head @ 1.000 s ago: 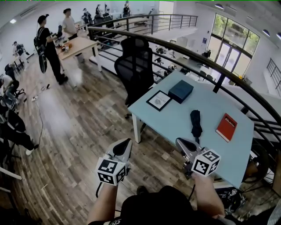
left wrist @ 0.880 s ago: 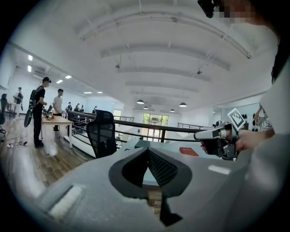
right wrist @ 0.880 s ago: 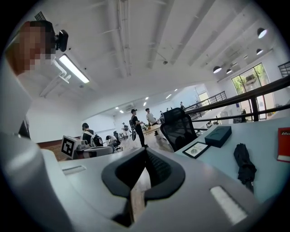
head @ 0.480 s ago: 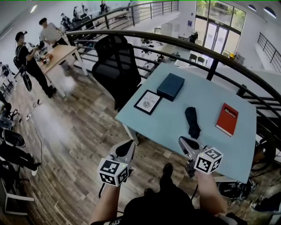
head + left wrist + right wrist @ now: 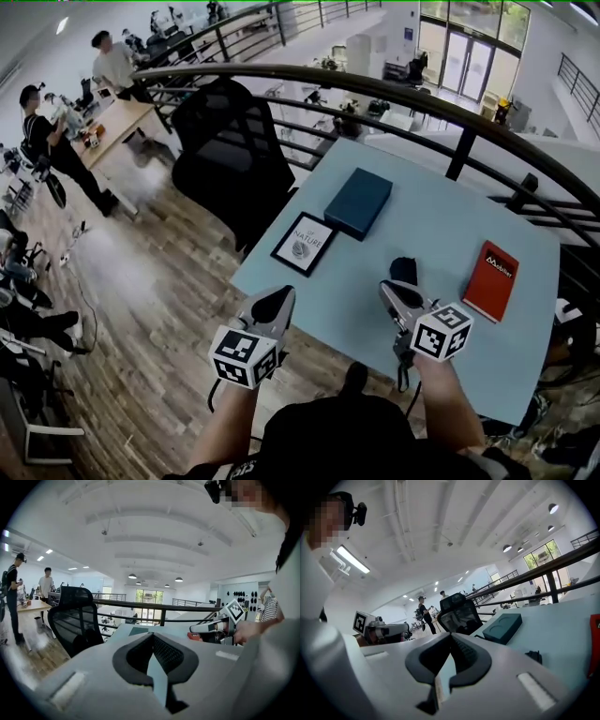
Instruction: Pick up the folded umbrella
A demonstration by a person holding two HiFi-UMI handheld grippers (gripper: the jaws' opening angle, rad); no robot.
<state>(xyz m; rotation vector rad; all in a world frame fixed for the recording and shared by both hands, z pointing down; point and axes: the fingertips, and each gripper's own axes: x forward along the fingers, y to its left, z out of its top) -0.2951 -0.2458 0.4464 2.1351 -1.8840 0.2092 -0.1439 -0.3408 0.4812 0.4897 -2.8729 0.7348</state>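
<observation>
The folded black umbrella [image 5: 404,270] lies on the light blue table [image 5: 441,220], near its front edge. Only its far end shows in the head view, because my right gripper [image 5: 389,289] hangs just in front of it and covers the rest. In the right gripper view the umbrella [image 5: 534,656] is a small dark shape low on the right, and the right gripper [image 5: 451,637] is shut and empty. My left gripper [image 5: 278,302] hovers at the table's front left edge, away from the umbrella. In its own view the left gripper [image 5: 152,635] is shut with nothing held.
A dark teal box [image 5: 358,202] and a framed picture [image 5: 304,244] lie on the table's left part, and a red book [image 5: 497,279] on its right. A black office chair [image 5: 230,155] stands left of the table, with a dark railing [image 5: 394,98] behind. People stand at a far desk [image 5: 117,117].
Both grippers have moved forward to the table's front edge. The right one now covers the near part of the umbrella, which was fully visible before. Both stayed shut.
</observation>
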